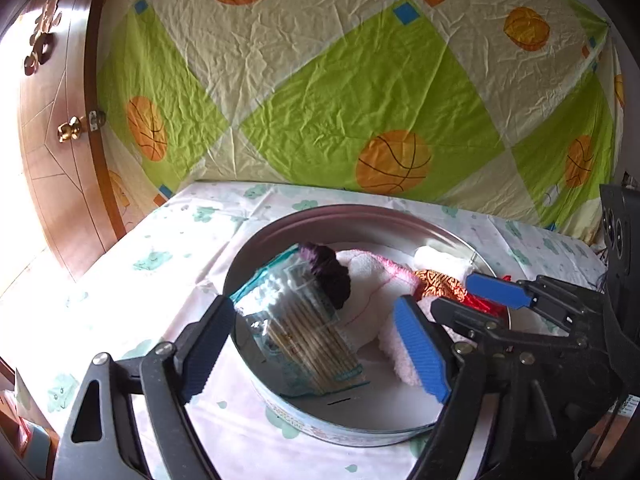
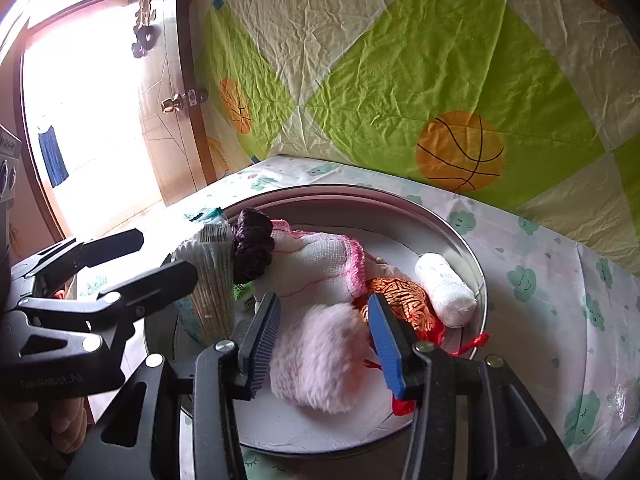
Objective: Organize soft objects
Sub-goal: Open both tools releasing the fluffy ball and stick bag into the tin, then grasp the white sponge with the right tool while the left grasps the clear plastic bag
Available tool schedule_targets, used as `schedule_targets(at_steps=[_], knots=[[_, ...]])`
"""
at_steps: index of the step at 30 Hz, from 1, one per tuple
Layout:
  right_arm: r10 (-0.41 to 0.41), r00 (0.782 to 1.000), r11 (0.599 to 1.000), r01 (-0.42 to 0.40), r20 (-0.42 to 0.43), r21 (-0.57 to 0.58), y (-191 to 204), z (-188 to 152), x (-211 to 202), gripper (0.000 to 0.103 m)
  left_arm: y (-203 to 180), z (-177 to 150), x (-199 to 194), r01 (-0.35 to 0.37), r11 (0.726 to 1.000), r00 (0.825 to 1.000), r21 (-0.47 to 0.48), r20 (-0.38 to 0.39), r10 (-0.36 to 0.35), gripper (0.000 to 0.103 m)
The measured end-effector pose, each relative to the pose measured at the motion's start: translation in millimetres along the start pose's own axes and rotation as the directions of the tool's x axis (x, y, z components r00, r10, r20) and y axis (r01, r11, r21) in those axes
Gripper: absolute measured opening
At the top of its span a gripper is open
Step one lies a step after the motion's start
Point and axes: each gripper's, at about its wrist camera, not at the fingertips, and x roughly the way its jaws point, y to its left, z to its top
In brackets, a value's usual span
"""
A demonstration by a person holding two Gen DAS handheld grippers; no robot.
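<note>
My right gripper (image 2: 326, 338) stood part-open astride the fluffy pink pad (image 2: 320, 356), lying free in the round metal tin (image 2: 478, 276). My left gripper (image 1: 320, 354) gaped around the cotton-swab packet (image 1: 308, 326), not pressing.

The round tin (image 2: 476, 268) is bare metal with a dull sheen inside. The pink puff (image 2: 320, 356) is fluffy pile, the white cloth (image 2: 316, 268) coarse open-weave gauze (pink knitted edging). The swab packet (image 1: 296, 320) is glossy clear plastic. The orange pouch (image 2: 404, 300) looks like shiny brocade.
</note>
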Motion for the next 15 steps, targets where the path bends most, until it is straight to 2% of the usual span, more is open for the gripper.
schedule_targets(at_steps=[2,6,9,11,15], knots=[[-0.007,1.000,1.000,0.007,0.006,0.002,-2,-2,-6,0.057,-2,1,-2,-0.003,1.000,1.000,-0.001,0.010,0.003,0.088],[-0.042,0.999,0.999,0.041,0.028,0.020,-14,-6,-21,0.059,-17,1,-2,0.014,1.000,1.000,0.003,0.012,-0.014,0.089],[-0.061,0.997,0.997,0.059,0.042,0.050,-30,-11,-37,0.063,-39,-2,1,0.037,0.998,0.999,0.042,0.003,-0.037,0.090],[-0.098,0.994,0.994,0.096,0.047,0.049,-41,-17,-49,0.070,-58,-4,1,0.053,0.996,0.999,0.068,0.000,-0.054,0.095],[-0.207,0.976,0.977,0.203,0.061,0.063,-75,-35,-76,0.072,-99,-5,2,0.106,0.987,0.994,0.120,-0.009,-0.106,0.099]])
